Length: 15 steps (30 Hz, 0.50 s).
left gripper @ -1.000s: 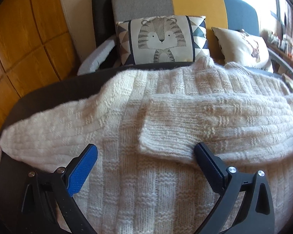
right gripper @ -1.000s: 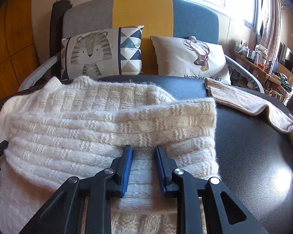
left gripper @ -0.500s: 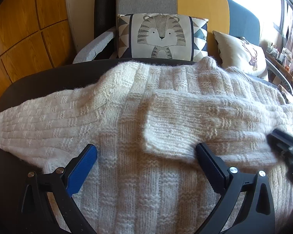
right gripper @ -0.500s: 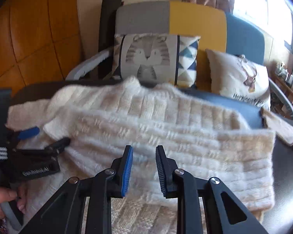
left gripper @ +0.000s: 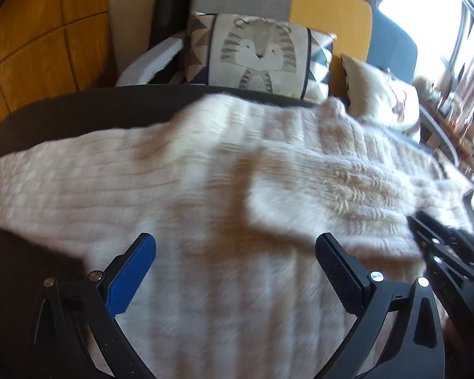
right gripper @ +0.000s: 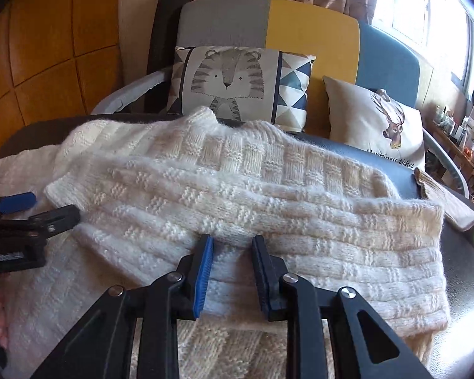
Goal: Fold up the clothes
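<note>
Since a second ago the right claw (right gripper: pixel 232 265) has swung leftward over the cream chunky-knit sweater (right gripper: pixel 243 195), its folded sleeve now lying across the chest. Nearest, that claw's blue-padded jaws stand narrowly parted with nothing pinched, poised at the sleeve's lower edge, probably to smooth or lift it. The left claw (left gripper: pixel 235 271) is spread wide and empty over the sweater's body, likely heading for the unfolded sleeve. The sweater lies flat on the dark round bench (right gripper: pixel 464 271); beyond it sits a tiger-print cushion (right gripper: pixel 233 85).
</note>
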{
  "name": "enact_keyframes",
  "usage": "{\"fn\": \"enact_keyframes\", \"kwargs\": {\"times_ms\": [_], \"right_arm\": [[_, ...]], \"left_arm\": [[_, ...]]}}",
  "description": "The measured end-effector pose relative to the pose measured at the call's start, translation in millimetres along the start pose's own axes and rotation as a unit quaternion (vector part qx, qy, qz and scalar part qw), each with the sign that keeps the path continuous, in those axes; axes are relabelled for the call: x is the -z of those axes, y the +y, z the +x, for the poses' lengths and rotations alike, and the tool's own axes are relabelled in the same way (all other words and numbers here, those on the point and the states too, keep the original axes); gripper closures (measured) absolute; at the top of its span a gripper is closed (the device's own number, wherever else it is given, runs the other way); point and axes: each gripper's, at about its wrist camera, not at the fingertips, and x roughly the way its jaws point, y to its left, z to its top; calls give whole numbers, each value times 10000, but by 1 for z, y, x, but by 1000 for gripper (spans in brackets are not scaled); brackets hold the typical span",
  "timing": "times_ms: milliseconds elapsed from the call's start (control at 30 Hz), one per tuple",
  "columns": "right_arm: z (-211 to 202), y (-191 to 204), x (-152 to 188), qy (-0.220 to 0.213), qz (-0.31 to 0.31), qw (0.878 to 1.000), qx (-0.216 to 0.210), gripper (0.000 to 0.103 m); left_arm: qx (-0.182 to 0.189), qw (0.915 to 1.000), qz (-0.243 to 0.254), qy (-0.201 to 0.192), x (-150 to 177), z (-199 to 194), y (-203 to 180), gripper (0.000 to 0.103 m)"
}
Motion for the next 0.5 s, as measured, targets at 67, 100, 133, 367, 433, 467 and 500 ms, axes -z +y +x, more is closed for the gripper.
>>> {"fn": "enact_keyframes", "kwargs": {"times_ms": [67, 100, 133, 367, 433, 467, 500], "right_arm": [[0, -2, 0, -5, 50, 10000, -53, 79], [0, -2, 0, -8, 57, 10000, -58, 79], [0, -2, 0, -11, 52, 10000, -52, 79], [-1, -1, 1, -23, 56, 10000, -54, 79], [-1, -2, 0, -24, 65, 10000, -65, 79], [-1, -2, 0, -24, 67, 10000, -69, 79], [-1, -2, 0, -26, 73, 9999, -75, 79]], "left_arm": [[31, 9993, -317, -197, 0, -15, 27, 0], [42, 9982, -518, -288, 0, -22, 44, 0], [-40, 9962, -803, -344, -1, -28, 66, 0], [-579, 9482, -3101, -368, 6, -49, 230, 0], [-733, 9210, -3797, -465, 19, -57, 274, 0], [-793, 9066, -4111, -530, 25, -62, 294, 0], [-850, 8907, -4424, -609, 33, -66, 314, 0]]}}
